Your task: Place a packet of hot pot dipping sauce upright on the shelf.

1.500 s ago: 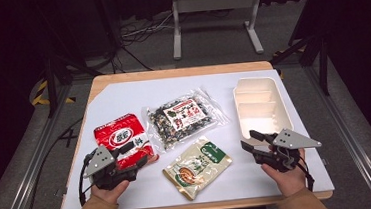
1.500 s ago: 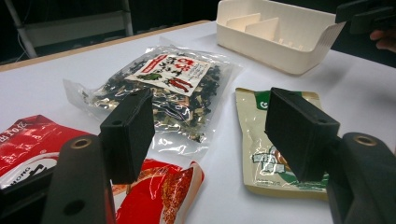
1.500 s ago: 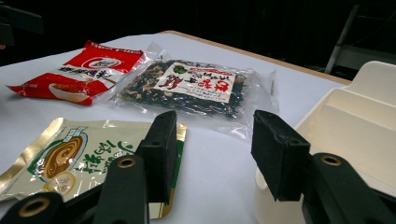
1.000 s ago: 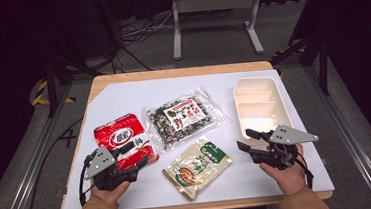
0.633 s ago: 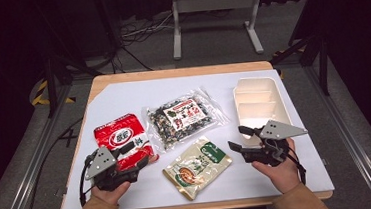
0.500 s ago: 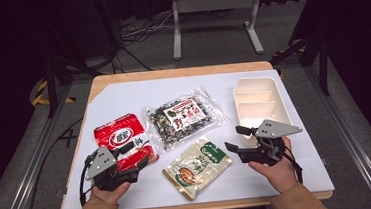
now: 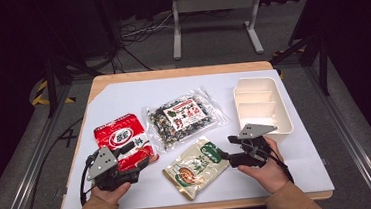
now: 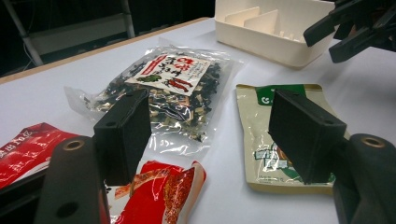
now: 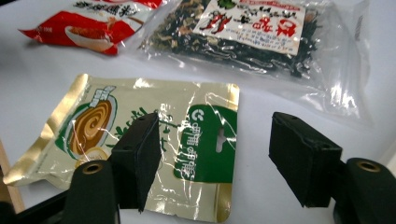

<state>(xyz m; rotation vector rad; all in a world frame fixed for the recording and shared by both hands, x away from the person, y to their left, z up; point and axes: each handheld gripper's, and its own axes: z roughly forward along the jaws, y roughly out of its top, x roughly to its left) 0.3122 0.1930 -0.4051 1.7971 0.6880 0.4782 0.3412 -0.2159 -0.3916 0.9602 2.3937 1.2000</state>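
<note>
Right claw (image 7: pixel 223 149) opened wider, moving left to the green pouch (image 7: pixel 197 167)

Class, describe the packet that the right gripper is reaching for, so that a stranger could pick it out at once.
On the white table, look at the near edge, in front of the clear bag of dark dried mix. There lies the cream-and-gold pouch, with a green header and a brown swirl picture; the red packet lies to its left.

Each hand-held gripper (image 7: pixel 145 155) (image 7: pixel 225 149) comprises black jaws, a grey triangular top plate and a black cable; sleeves are tan.
</note>
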